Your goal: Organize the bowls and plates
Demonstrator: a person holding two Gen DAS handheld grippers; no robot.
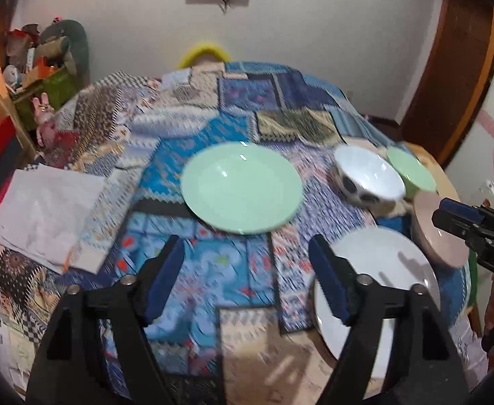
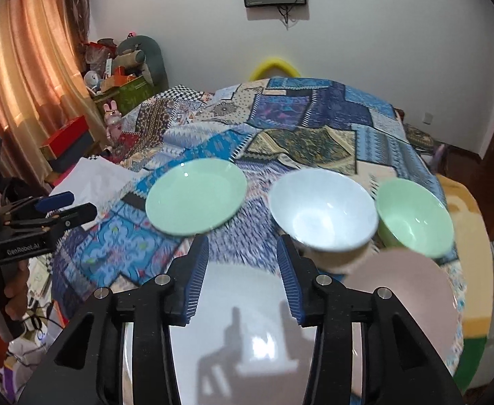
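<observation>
From the left wrist camera, the left gripper (image 1: 247, 276) hangs above the patchwork cloth (image 1: 192, 270) with its jaws spread wide and nothing between its blue pads. The green plate (image 1: 241, 187) lies flat on the cloth just beyond the fingertips, a little ahead and centred. The white plate (image 1: 382, 270) sits to the right, partly behind the right-hand finger. Farther right, the white bowl (image 1: 368, 177) with dark spots on its outside stands beside the green bowl (image 1: 410, 170), and the pink plate (image 1: 439, 233) lies near the table edge. The right gripper (image 1: 456, 214) reaches in from the right border, close over the pink plate; its jaws cannot be read here.

From the right wrist camera, the right gripper (image 2: 243, 270) hovers over the white plate (image 2: 247, 320), jaws partly parted and empty, its shadow falling on the plate. The green plate (image 2: 196, 199) lies ahead to the left, the white bowl (image 2: 321, 207) ahead to the right, touching or nearly touching the green bowl (image 2: 414, 217). The pink plate (image 2: 405, 303) lies to the right, its edge overlapping the white plate. The left gripper (image 2: 66, 204) enters at the left, held by a hand (image 2: 17, 290).
</observation>
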